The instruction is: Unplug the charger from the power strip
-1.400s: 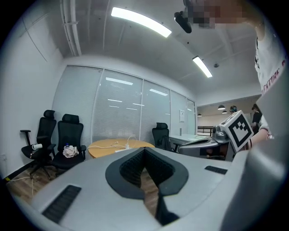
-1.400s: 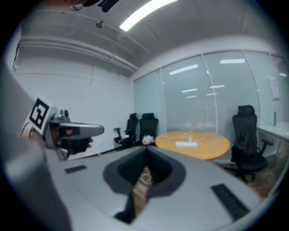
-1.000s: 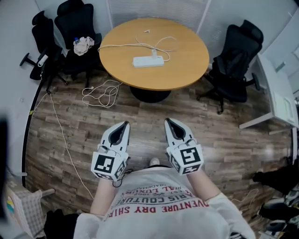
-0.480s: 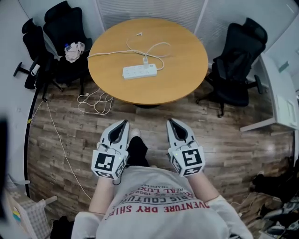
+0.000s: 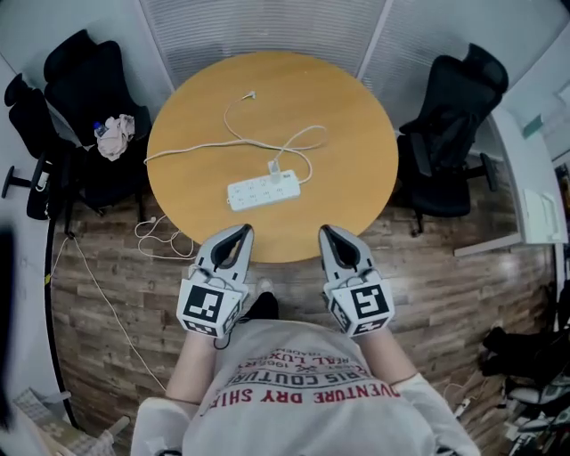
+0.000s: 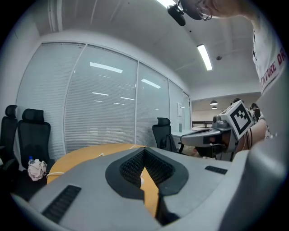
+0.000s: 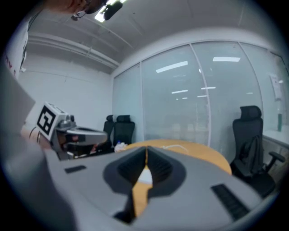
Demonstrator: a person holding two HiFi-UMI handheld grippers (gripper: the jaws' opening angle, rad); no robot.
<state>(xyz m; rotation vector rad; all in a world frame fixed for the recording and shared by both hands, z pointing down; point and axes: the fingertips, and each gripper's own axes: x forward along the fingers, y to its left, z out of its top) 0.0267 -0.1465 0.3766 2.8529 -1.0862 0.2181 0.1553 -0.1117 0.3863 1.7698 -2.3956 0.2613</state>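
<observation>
Both grippers, the left gripper [image 5: 241, 231] and the right gripper [image 5: 327, 231], are closed and empty at the table's [image 5: 178, 116] near edge. The power strip [image 5: 264, 189] lies crosswise just ahead, between them. The charger [image 5: 275, 166] (toward its right end) sits on the far side — neither hand clearly nearer.

I see a round wooden counter [image 5: 356, 134] standing on a plank floor [image 5: 463, 285]. At the counter's three o'clock there is a black office chair [image 5: 454, 116]. Around nine to ten o'clock, more black chairs [image 5: 85, 80] crowd together, and one carries a crumpled pale cloth [image 5: 114, 135] on its seat. A loose white cord [image 5: 160, 236] lies coiled on the floor at the counter's eight o'clock. Slatted glass panels [image 5: 267, 27] close off the room at twelve o'clock. A white desk [image 5: 517, 160] edges in beyond the three o'clock chair.
</observation>
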